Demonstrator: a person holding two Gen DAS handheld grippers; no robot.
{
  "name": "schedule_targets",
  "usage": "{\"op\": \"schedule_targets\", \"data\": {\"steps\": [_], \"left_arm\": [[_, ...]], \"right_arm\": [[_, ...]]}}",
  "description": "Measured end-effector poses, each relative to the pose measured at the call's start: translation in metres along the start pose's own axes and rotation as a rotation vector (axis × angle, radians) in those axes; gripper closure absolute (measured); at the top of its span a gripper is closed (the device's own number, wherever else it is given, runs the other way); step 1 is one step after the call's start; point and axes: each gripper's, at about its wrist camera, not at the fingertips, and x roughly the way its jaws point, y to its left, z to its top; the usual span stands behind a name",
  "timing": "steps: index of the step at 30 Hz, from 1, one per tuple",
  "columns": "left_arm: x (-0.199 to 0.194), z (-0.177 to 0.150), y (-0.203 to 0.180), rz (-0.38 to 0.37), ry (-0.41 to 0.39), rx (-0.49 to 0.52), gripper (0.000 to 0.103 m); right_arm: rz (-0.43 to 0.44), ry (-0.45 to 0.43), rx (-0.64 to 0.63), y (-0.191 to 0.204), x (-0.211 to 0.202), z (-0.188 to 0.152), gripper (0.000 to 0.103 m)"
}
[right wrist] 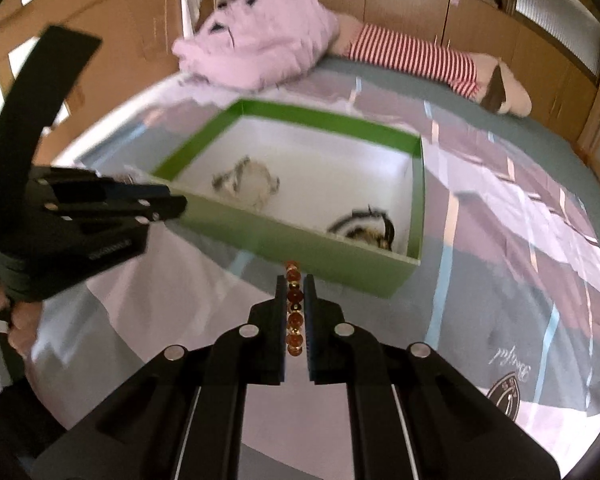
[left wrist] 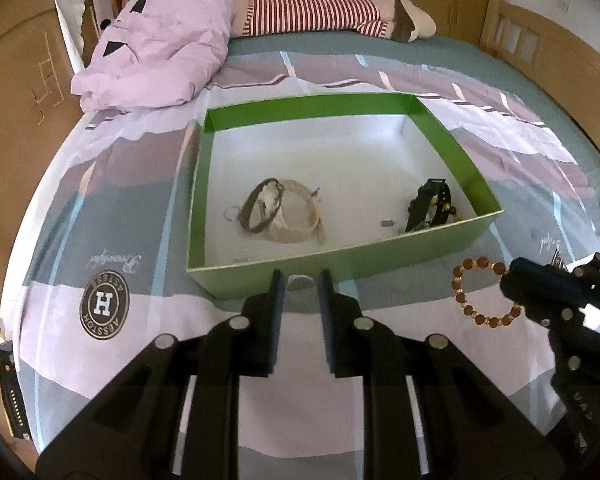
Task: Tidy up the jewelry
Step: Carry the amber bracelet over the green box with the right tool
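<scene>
A green box point(left wrist: 340, 258) with a white inside sits on the bed; it also shows in the right wrist view point(right wrist: 300, 246). It holds a pale and olive bracelet pile point(left wrist: 280, 210) and a black piece with gold bits point(left wrist: 430, 204). My right gripper point(right wrist: 295, 286) is shut on a brown bead bracelet point(right wrist: 294, 320), held above the bedspread just before the box's near wall. In the left wrist view the bracelet point(left wrist: 480, 292) hangs from the right gripper point(left wrist: 514, 286). My left gripper point(left wrist: 300, 280) is open and empty in front of the box.
A patterned bedspread point(left wrist: 140, 320) covers the bed. A crumpled pink quilt point(left wrist: 160, 44) and a striped plush toy point(left wrist: 320, 14) lie at the far end. Wooden bed rails point(left wrist: 560, 60) and cabinets surround the bed.
</scene>
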Motion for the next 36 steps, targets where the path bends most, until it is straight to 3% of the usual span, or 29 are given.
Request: {"op": "schedule_targets", "data": {"steps": [8, 16, 26, 36], "left_arm": [[-0.006, 0.01, 0.005, 0.021, -0.035, -0.032, 0.086], [-0.029, 0.02, 0.016, 0.061, -0.179, -0.076, 0.086], [0.006, 0.044, 0.014, 0.102, -0.147, -0.068, 0.086], [0.026, 0.043, 0.025, 0.116, -0.101, -0.085, 0.086]], "right_arm": [[-0.002, -0.028, 0.023, 0.002, 0.001, 0.015, 0.096], [-0.024, -0.182, 0.117, -0.012, -0.011, 0.04, 0.095], [-0.073, -0.187, 0.152, -0.029, 0.009, 0.05, 0.096], [-0.075, -0.162, 0.169, -0.033, 0.026, 0.055, 0.095]]}}
